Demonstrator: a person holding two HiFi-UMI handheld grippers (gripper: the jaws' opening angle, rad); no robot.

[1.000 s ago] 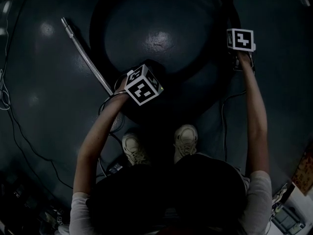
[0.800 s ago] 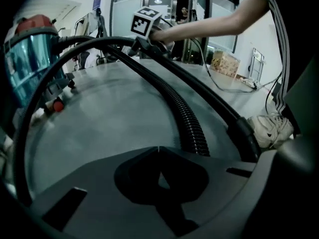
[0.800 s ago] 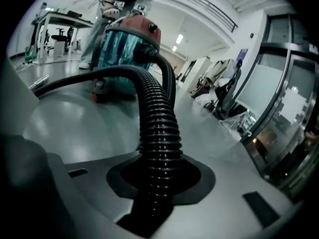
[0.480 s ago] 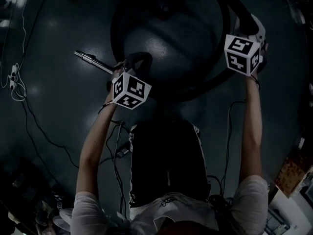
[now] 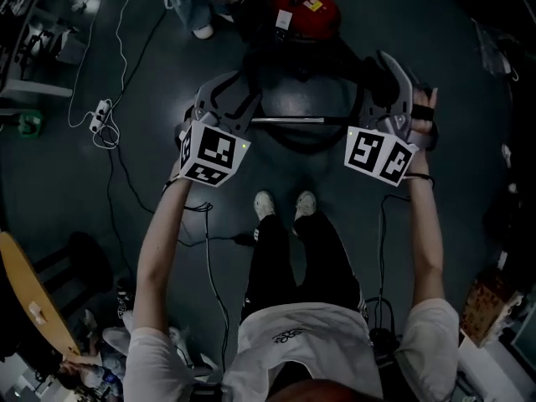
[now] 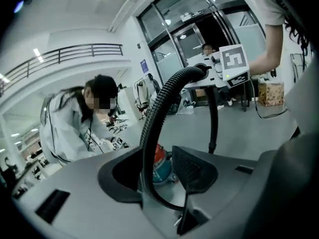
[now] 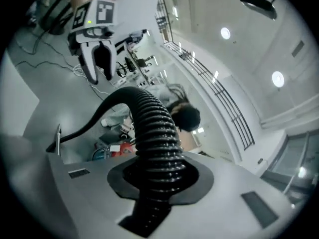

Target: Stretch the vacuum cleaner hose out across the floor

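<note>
a person is seen from above, standing on a dark floor (image 5: 84,208) with both arms stretched forward and a gripper in each hand. a black ribbed vacuum cleaner hose (image 7: 154,128) is held up off the floor and arcs from one gripper to the other. the right gripper (image 5: 392,86) has just been closing, and its jaws are clamped tight round the hose, which fills the gap between them. the left gripper (image 5: 228,100) has just been opening; its jaws stand apart with the hose running between them, and one pad is clearly clear of it. a metal wand (image 5: 289,121) is seen level between the two grippers. a red vacuum cleaner (image 5: 306,8) sits on the floor beyond them. a second person (image 6: 75,128) in a light jacket is seen bent over near the cleaner.
</note>
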